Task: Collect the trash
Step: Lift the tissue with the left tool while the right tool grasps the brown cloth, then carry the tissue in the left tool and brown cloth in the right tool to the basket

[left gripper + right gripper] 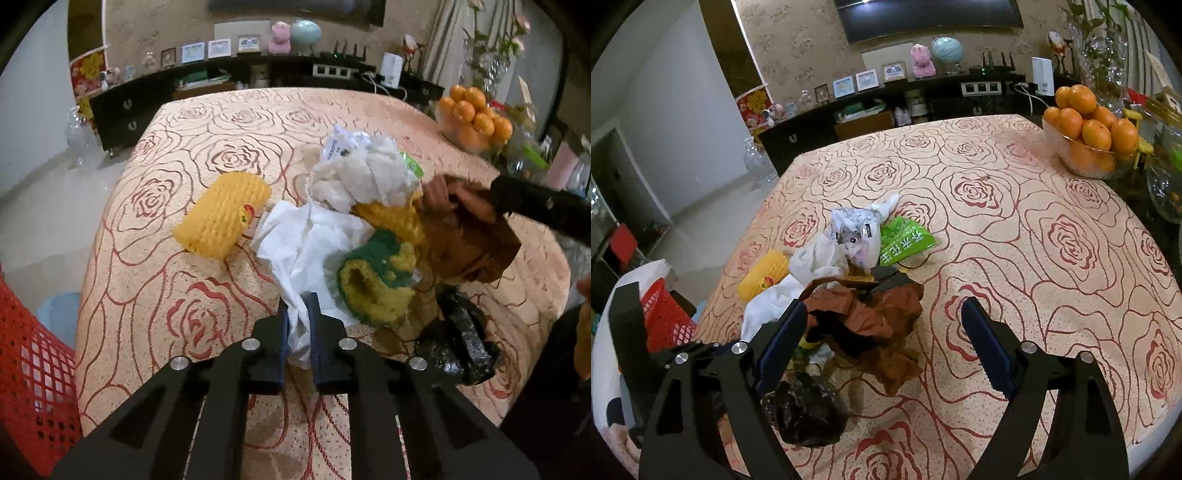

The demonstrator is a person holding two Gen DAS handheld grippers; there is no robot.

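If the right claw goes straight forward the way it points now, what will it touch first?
Probably the crumpled brown paper, which lies just ahead between the open fingers of the right claw, nearer its left finger. Depth is unclear; it could pass above.

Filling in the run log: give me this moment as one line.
left gripper: shut on white tissue | right gripper: open over brown paper | trash pile on tablecloth

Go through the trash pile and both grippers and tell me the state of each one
left gripper: shut on white tissue
right gripper: open, holding nothing
brown paper: crumpled, on table
black bag: wadded, on table
yellow foam net: lying loose
bowl of oranges: full
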